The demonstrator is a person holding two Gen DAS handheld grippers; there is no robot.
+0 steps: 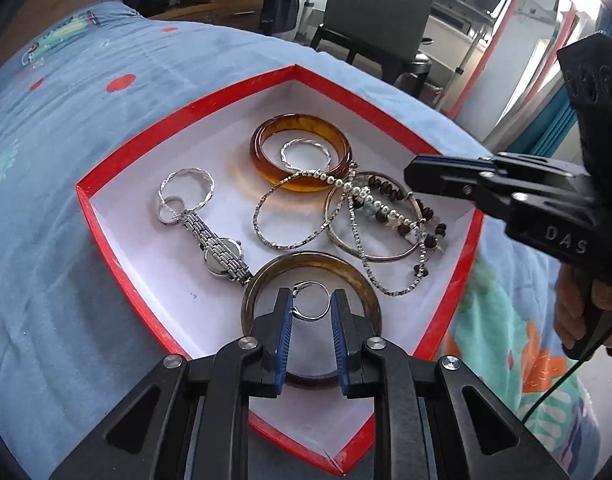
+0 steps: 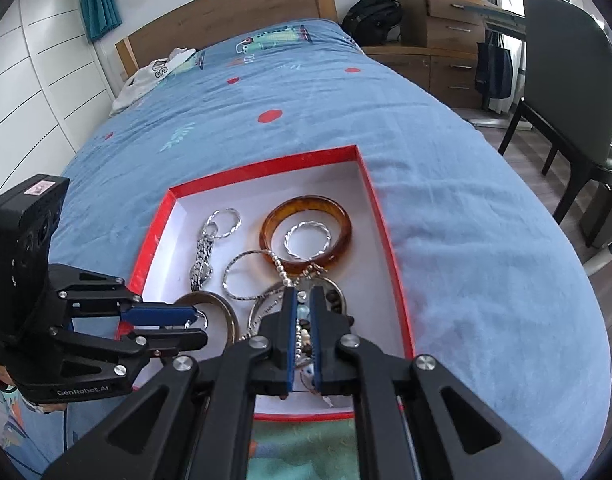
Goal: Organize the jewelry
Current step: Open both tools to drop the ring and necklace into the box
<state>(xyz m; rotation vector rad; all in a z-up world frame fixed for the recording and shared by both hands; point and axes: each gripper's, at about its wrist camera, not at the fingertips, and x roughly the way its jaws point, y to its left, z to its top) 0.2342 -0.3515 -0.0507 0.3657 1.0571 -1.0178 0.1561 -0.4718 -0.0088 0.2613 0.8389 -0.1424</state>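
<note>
A red box [image 1: 85, 200] with a white floor lies on the bed and holds the jewelry. My left gripper [image 1: 312, 300] is open over a dark bangle [image 1: 346, 268], its blue pads either side of a small silver ring [image 1: 312, 300]. An amber bangle [image 1: 299, 152] lies at the back with a twisted silver ring [image 1: 306, 154] inside it. A silver watch [image 1: 221, 252] lies left. Tangled bead bracelets and chains [image 1: 386, 208] lie right. My right gripper [image 2: 303, 298] hovers over that tangle [image 2: 303, 332], jaws nearly closed; whether it grips the beads is unclear.
The box [image 2: 382, 216] sits on a blue patterned bedspread [image 2: 306, 112]. A black chair [image 2: 566, 92] stands beside the bed on the right, with wooden drawers [image 2: 446, 20] and a dark bag [image 2: 370, 14] behind. A wooden headboard [image 2: 225, 20] is at the far end.
</note>
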